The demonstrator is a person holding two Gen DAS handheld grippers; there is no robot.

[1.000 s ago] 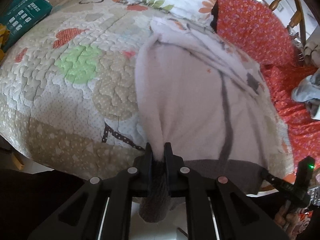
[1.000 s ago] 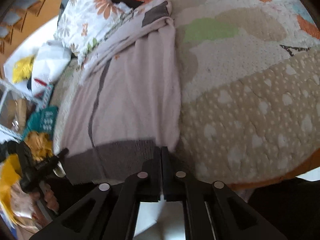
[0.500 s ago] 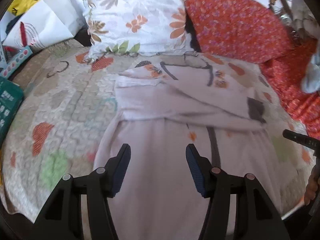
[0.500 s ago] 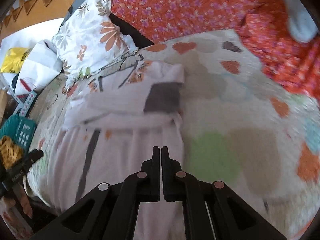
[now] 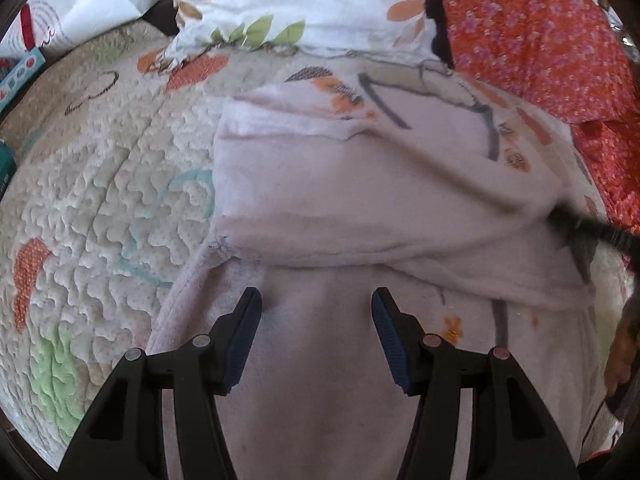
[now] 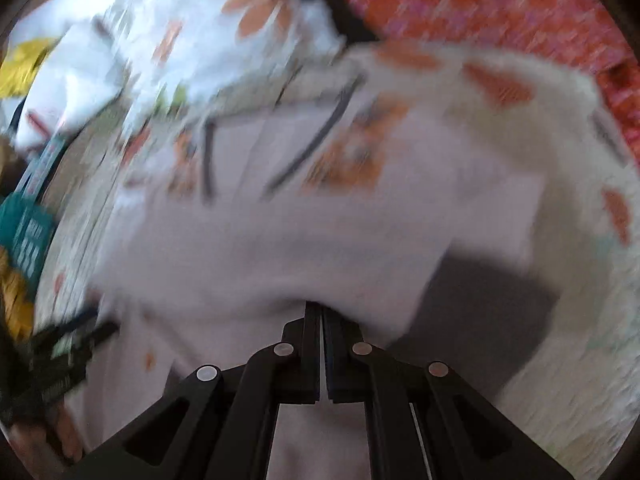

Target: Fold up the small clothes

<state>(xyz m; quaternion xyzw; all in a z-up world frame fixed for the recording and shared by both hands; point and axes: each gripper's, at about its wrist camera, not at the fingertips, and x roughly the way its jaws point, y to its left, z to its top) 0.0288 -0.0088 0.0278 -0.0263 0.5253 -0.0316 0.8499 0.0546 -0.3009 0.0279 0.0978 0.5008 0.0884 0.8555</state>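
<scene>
— Looking down along the left gripper (image 5: 316,300), what do you make of its jaws?

— They stand apart, about halfway wide, with nothing pinched between them. The blue pads (image 5: 390,344) hang over the pale pink garment (image 5: 360,208) without pressing on it.

— And the right gripper (image 6: 321,316)?

— Its two fingers are pressed flat together. The pink cloth bunches right at their tips, and a grey band of the garment (image 6: 492,292) hangs just beside them. That view is badly smeared, so I cannot say for sure whether cloth is caught between the pads or only lies against them.

— Where does the garment lie?

— Spread on the quilt (image 5: 100,208), which is cream and stitched in waves, with orange, green and teal patches. One layer of the pink cloth is folded across the middle of the piece, making a thick crosswise band in front of the left gripper. Beyond that fold the cloth shows orange flowers and dark grey lines.

— Anything past it?

— A white pillow with orange flowers and green leaves (image 5: 304,0) lies at the far edge of the garment, touching it or nearly so. To the right of that is a red cloth with small purple flowers (image 5: 540,36). On the far left there is a white paper bag (image 5: 84,8).

— Does either view catch the other tool?

— Yes. The right gripper's dark tip shows at the right edge of the left view, and the left tool sits blurred at the lower left of the right view, with a hand (image 6: 44,440) below it.
</scene>
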